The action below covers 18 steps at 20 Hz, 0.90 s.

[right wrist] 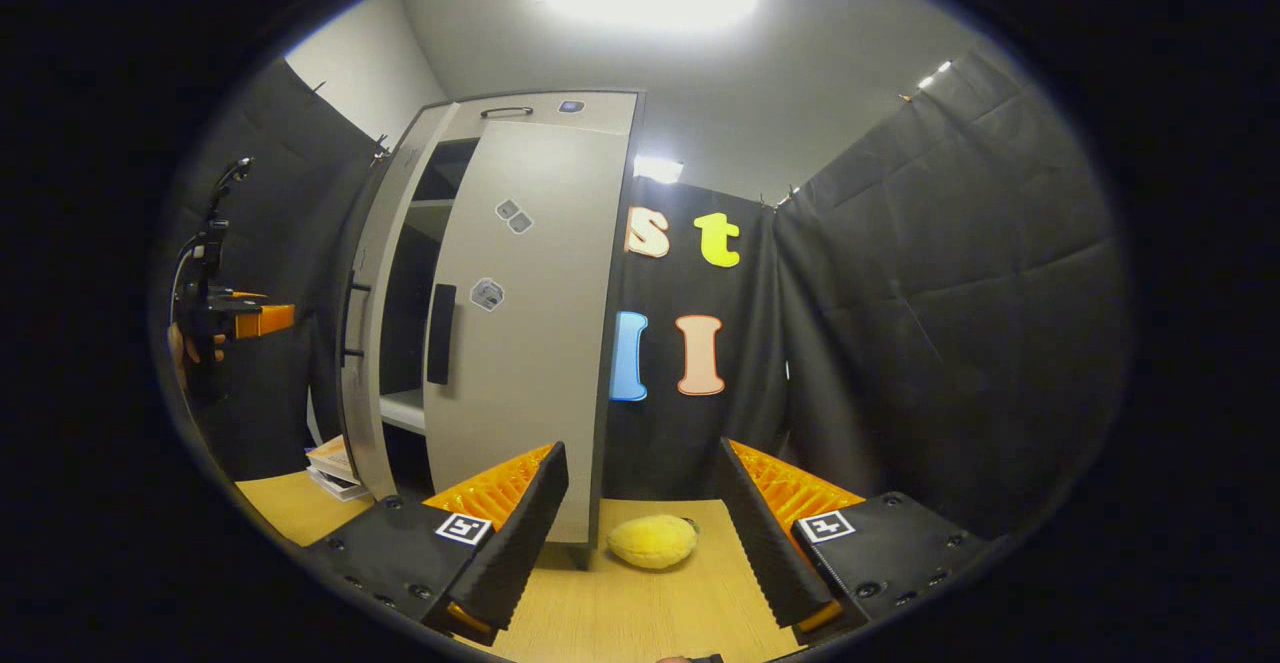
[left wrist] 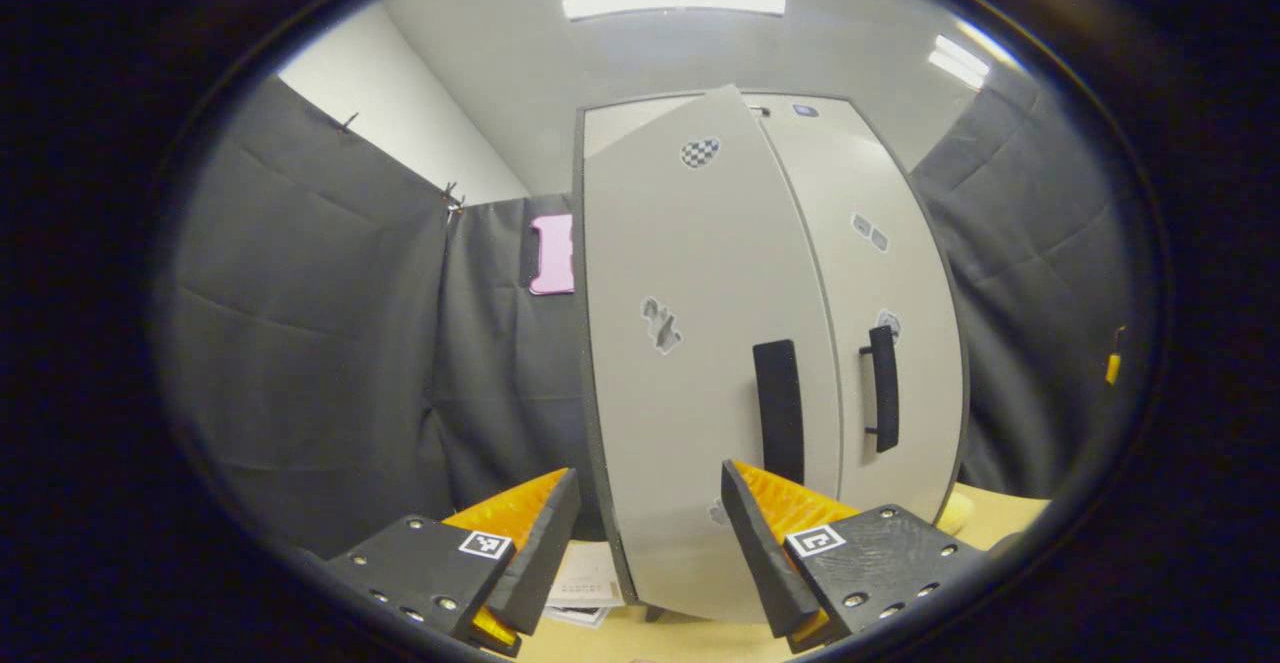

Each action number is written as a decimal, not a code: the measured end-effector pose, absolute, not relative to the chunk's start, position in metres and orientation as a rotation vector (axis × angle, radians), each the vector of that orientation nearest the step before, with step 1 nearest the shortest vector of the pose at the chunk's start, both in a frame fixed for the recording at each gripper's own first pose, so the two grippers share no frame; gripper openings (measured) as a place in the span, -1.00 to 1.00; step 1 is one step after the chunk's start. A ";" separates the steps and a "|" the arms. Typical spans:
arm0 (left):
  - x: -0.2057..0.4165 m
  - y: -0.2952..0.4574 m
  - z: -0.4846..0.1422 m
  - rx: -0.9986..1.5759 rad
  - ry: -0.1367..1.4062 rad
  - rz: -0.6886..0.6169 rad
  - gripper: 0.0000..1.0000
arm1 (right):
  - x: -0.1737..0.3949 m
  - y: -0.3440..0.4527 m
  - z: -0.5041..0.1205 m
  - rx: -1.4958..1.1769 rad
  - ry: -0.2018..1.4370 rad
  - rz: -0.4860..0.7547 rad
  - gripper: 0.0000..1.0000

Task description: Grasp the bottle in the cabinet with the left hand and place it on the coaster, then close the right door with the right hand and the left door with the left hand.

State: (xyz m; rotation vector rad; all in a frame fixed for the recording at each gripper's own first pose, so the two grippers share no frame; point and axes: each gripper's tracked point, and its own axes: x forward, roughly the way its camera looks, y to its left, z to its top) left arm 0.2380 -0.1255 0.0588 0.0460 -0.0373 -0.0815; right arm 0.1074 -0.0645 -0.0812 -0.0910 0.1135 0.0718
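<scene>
The grey cabinet (left wrist: 700, 113) stands right in front of my left gripper (left wrist: 650, 473), which is open with nothing held. Its left door (left wrist: 690, 383) hangs partly open toward me, and the door's lower part shows between my fingers. That door's black handle (left wrist: 778, 408) is just above my right finger. The right door (left wrist: 880, 273) lies flat against the cabinet, its handle (left wrist: 882, 388) beside the other. In the right gripper view my right gripper (right wrist: 640, 448) is open and empty in front of the right door (right wrist: 530, 323). A dark gap with a shelf (right wrist: 403, 408) shows beside it.
A yellow rounded object (right wrist: 652, 541) lies on the wooden table (right wrist: 640, 613) between my right fingers. Stacked papers (right wrist: 335, 468) sit at the cabinet's left foot. A hand holds the left gripper (right wrist: 250, 318) at the far left. Black cloth walls enclose the booth.
</scene>
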 end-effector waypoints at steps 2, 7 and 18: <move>0.228 -0.121 0.065 0.053 -0.041 -0.074 0.82 | 0.104 -0.059 -0.072 -0.078 0.100 0.089 0.83; 0.203 -0.097 0.064 0.060 -0.043 -0.061 0.82 | 0.087 -0.039 -0.057 -0.053 0.082 0.103 0.90; 0.110 -0.005 0.064 0.057 -0.021 0.004 0.68 | 0.038 -0.024 -0.012 -0.016 0.047 0.108 0.90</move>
